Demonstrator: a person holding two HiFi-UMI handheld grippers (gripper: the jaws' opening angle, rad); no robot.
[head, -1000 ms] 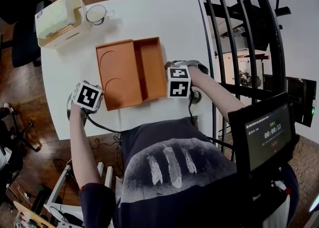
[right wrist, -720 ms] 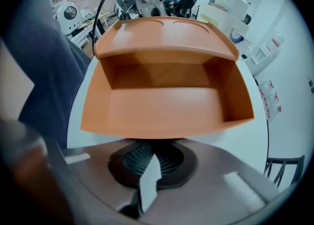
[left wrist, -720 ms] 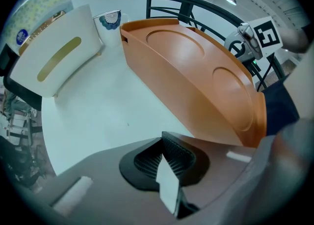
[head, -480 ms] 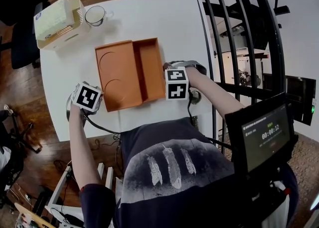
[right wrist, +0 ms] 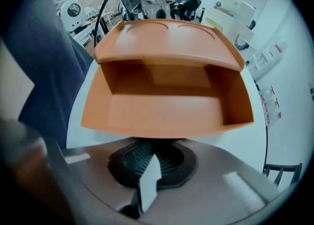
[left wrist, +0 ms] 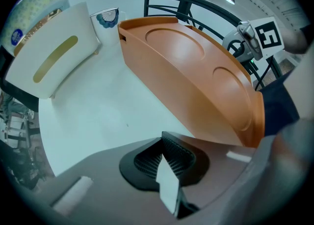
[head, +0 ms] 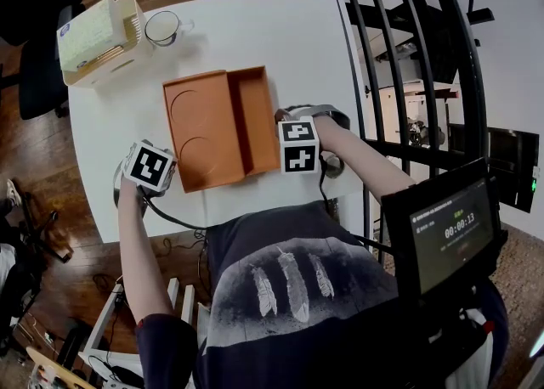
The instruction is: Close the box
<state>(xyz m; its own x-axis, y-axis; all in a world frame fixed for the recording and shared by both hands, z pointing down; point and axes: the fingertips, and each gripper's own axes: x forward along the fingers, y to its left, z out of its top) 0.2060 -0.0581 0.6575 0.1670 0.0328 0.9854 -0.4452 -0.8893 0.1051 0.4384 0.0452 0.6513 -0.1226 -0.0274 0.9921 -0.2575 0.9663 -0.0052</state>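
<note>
head view: the orange box (head: 255, 120) sits open on the white table (head: 255, 31), its lid (head: 200, 128) folded out on the box's left side. the left gripper (head: 150, 166) is just off the lid's near left corner; the right gripper (head: 296, 146) is against the box's right wall, near its front corner. a tissue holder (head: 93, 35) and a mug (head: 164, 26) stand beyond the box's far left corner, well apart from it.

left gripper view: the jaws are together with nothing between them. the lid's outer face, pressed with two circles, slants up just ahead and to the right of them.

right gripper view: the jaws are pressed together and empty. the box's open tray lies right in front of them, its near wall just over the jaw tips, and the lid stands half raised over the far side.
</note>
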